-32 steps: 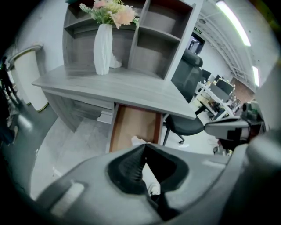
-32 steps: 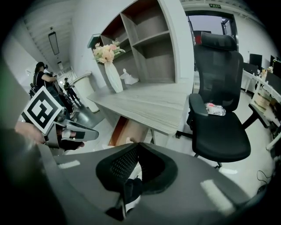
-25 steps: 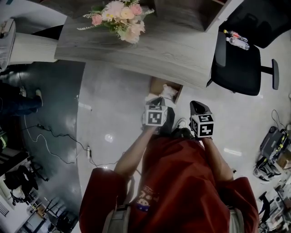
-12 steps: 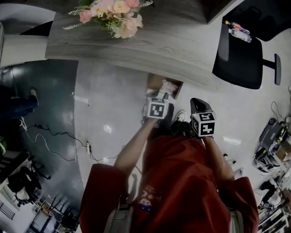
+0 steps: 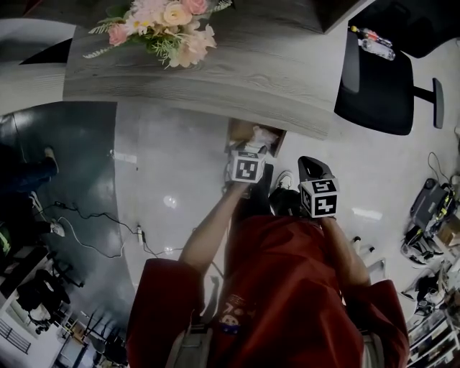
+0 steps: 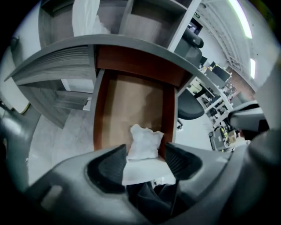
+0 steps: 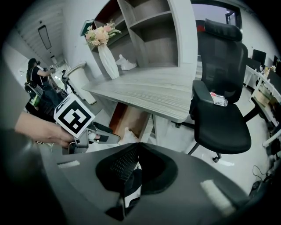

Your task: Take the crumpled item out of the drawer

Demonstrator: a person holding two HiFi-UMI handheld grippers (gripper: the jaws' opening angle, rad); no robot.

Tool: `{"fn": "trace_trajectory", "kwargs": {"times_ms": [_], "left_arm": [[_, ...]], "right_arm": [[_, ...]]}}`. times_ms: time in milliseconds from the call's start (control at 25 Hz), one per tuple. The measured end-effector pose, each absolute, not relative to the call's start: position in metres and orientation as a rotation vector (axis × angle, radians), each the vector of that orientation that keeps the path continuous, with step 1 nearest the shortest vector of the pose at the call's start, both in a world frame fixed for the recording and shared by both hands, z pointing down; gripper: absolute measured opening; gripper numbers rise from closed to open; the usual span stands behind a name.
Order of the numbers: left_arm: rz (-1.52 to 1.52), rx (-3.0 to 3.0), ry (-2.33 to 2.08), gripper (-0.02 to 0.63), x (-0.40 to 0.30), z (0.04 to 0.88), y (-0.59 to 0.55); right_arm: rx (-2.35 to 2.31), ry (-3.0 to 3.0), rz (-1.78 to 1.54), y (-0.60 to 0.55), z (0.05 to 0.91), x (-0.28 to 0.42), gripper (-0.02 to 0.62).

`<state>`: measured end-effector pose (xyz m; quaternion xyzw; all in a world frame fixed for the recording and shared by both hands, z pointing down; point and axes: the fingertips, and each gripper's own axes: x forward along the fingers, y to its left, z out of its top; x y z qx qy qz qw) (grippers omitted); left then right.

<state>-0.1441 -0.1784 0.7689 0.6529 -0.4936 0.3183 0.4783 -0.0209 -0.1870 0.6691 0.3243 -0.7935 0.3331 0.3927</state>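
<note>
The brown drawer (image 6: pixel 131 101) stands pulled out from under the grey desk. A white crumpled item (image 6: pixel 144 141) rests at its front right corner, against the front panel. My left gripper (image 6: pixel 145 160) hovers just before that front edge. Its jaws are opening wide, and the item lies just beyond the fingertips with no pad pressing on it. In the head view the left gripper (image 5: pixel 251 150) sits at the drawer (image 5: pixel 240 131), close to the crumpled item (image 5: pixel 264 136). My right gripper (image 7: pixel 134 160) is held back to the right, shut on nothing, and it looks at the left gripper (image 7: pixel 104 138).
The grey desk top (image 5: pixel 244 68) overhangs the drawer and carries a vase of flowers (image 5: pixel 162 21). A black office chair (image 5: pixel 377 79) with a bottle on its seat stands to the right. Cables (image 5: pixel 86 230) trail over the floor at the left.
My left gripper has moved forward to the drawer's front. The right gripper has hardly moved.
</note>
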Motion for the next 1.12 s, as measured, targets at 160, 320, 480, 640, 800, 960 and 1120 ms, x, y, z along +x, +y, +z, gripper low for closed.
{"fn": "trace_trajectory", "kwargs": {"times_ms": [160, 320, 480, 640, 800, 960, 1120], "left_arm": [[0.784, 1.59, -1.185, 0.272, -0.145, 0.782, -0.179], [0.808, 1.575, -1.171, 0.272, -0.148, 0.793, -0.177], [0.819, 1.558, -1.164, 0.272, -0.148, 0.807, -0.174], [0.82, 1.553, -1.151, 0.27, -0.144, 0.815, -0.174], [0.835, 1.569, -1.152, 0.268, -0.14, 0.819, -0.179], [0.87, 1.593, -1.161, 0.265, -0.139, 0.825, -0.185], [0.909, 1.556, -1.175, 0.265, -0.145, 0.829, -0.186]], "right_arm": [[0.828, -1.992, 0.856, -0.185, 0.673, -0.016, 0.002], [0.826, -1.973, 0.856, -0.184, 0.677, -0.012, 0.002], [0.833, -1.961, 0.855, -0.185, 0.681, -0.009, 0.002], [0.841, -1.953, 0.868, -0.185, 0.684, -0.008, 0.002], [0.846, -1.936, 0.874, -0.184, 0.688, -0.004, 0.002], [0.844, -1.928, 0.878, -0.184, 0.689, -0.003, 0.002], [0.851, -1.917, 0.897, -0.183, 0.691, 0.001, 0.002]]}}
